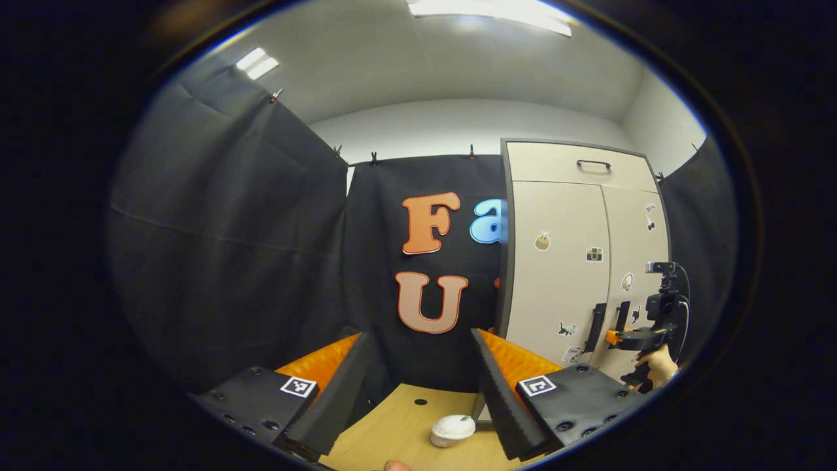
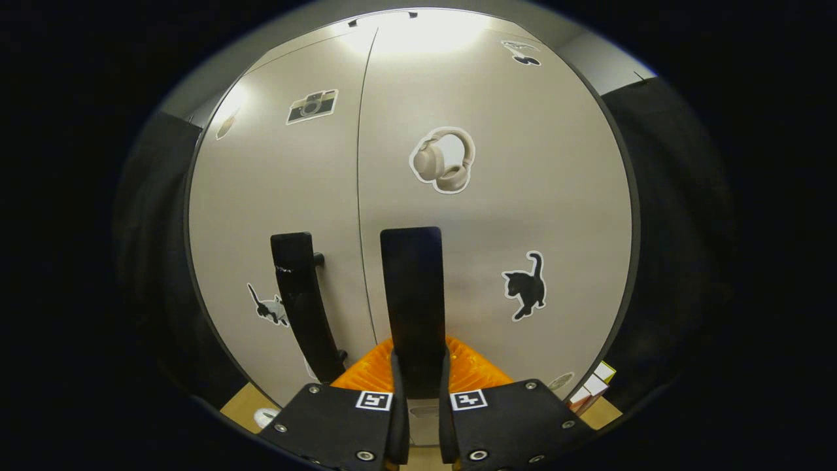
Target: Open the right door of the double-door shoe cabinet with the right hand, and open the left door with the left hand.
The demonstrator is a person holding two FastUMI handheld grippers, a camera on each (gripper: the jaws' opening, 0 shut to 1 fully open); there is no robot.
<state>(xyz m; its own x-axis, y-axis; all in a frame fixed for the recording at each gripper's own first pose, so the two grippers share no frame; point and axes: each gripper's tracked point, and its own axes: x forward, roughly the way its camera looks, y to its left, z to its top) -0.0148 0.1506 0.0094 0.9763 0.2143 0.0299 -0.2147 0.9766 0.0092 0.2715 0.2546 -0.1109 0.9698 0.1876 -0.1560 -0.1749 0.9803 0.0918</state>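
The beige shoe cabinet [image 1: 556,261] stands at the right of the left gripper view with both doors closed. In the right gripper view the right door [image 2: 523,196] is close in front. My right gripper [image 2: 417,383] is shut on that door's black vertical handle [image 2: 412,288], one finger on each side. The left door's handle [image 2: 304,307] stands free just to its left. My left gripper [image 1: 418,399] hangs open over the wooden table [image 1: 399,425], far left of the cabinet, holding nothing. From there the right gripper [image 1: 644,337] and the hand [image 1: 657,366] holding it show at the handles.
A small white round object [image 1: 452,430] lies on the table between my left gripper's fingers. A drawer with a black handle [image 1: 594,163] tops the cabinet. Small boxes [image 2: 595,383] sit at the cabinet's lower right. Black cloth walls enclose the booth.
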